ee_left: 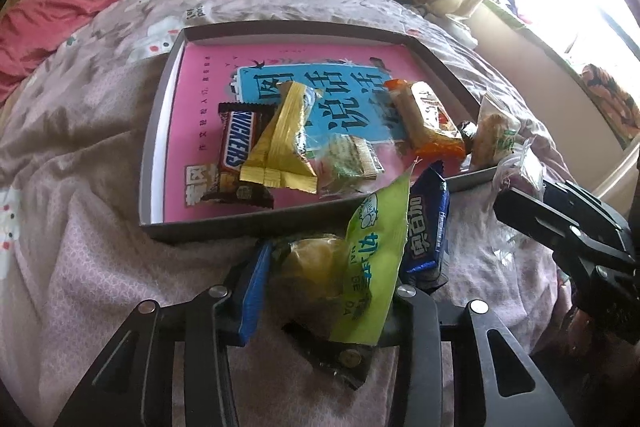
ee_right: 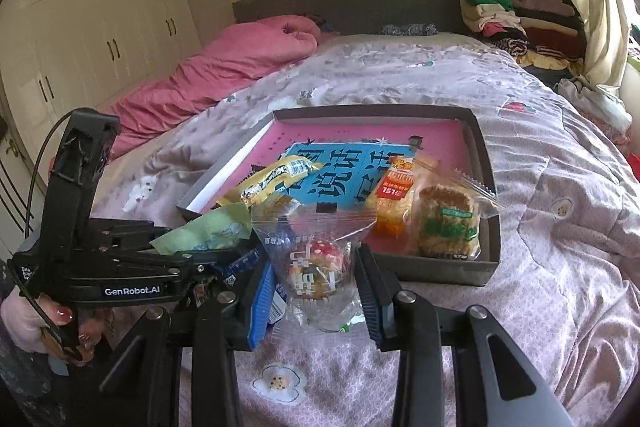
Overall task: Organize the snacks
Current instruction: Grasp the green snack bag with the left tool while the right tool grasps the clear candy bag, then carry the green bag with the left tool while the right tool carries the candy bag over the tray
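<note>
Clamped between the left tongs [ee_left: 320, 291] is a green snack packet [ee_left: 372, 259], held level before the tray's [ee_left: 156, 155] near rim. Gripped by the right tongs [ee_right: 316, 291], a clear-bagged cake [ee_right: 316, 267] is held low over the bed [ee_right: 540, 267].

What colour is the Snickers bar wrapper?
The Snickers bar wrapper is brown with blue lettering on white, clearest in the left wrist view.

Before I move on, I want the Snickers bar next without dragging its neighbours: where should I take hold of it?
Likely the Snickers bar by its far dark end, coming from the tray's left side. The gold wrapper lies over its right edge, and its near end sits close to the tray wall, so only the far-left part looks free for a gripper.
</note>
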